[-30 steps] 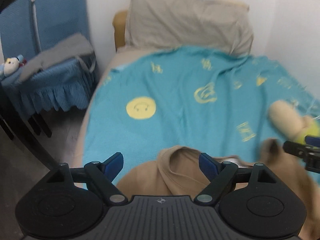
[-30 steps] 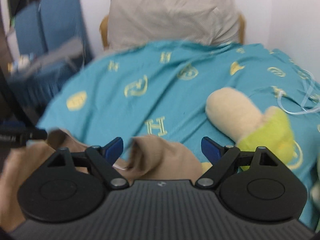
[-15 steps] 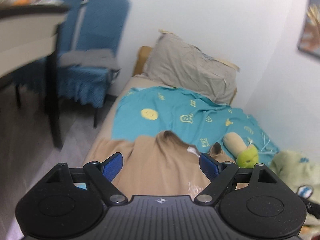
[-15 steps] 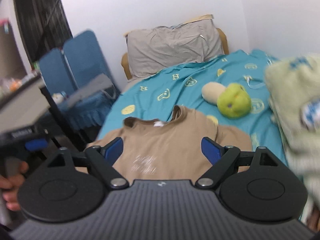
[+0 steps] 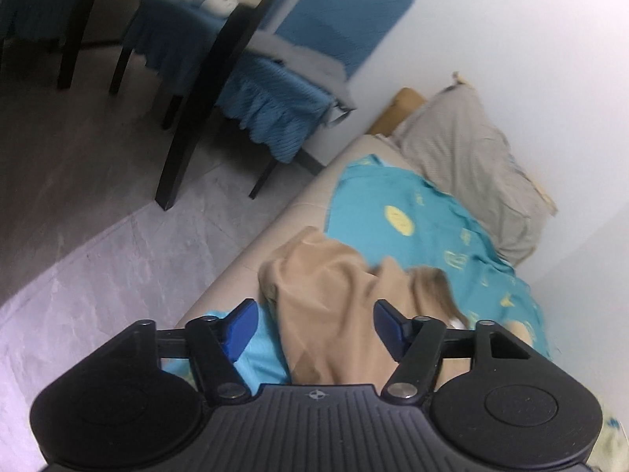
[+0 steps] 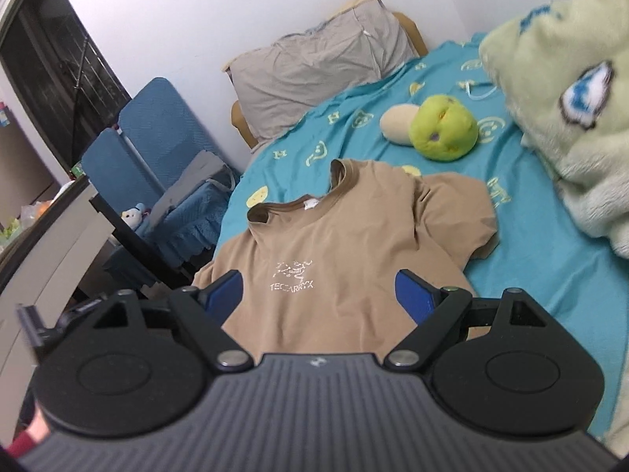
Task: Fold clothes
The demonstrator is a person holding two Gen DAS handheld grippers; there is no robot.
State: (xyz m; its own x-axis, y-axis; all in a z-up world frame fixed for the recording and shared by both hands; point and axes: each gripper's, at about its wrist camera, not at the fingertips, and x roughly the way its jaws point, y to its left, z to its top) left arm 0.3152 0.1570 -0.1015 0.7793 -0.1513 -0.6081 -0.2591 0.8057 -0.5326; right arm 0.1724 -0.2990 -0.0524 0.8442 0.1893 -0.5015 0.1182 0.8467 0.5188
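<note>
A tan T-shirt with a white chest logo lies face up on the teal bed sheet, collar toward the pillow, sleeves spread. It also shows in the left wrist view, rumpled near the bed's left edge. My right gripper is open and empty, held above the shirt's lower body. My left gripper is open and empty, above the shirt's left side, tilted. The left gripper's body shows at the left of the right wrist view.
A grey pillow lies at the head of the bed. A green and cream plush toy lies right of the collar. A pale green fleece blanket is piled at the right. Blue chairs and a dark-legged table stand left of the bed.
Both grippers have pulled back from the shirt and risen. The left wrist view has rolled and swung toward the floor and chairs. The shirt now lies spread out.
</note>
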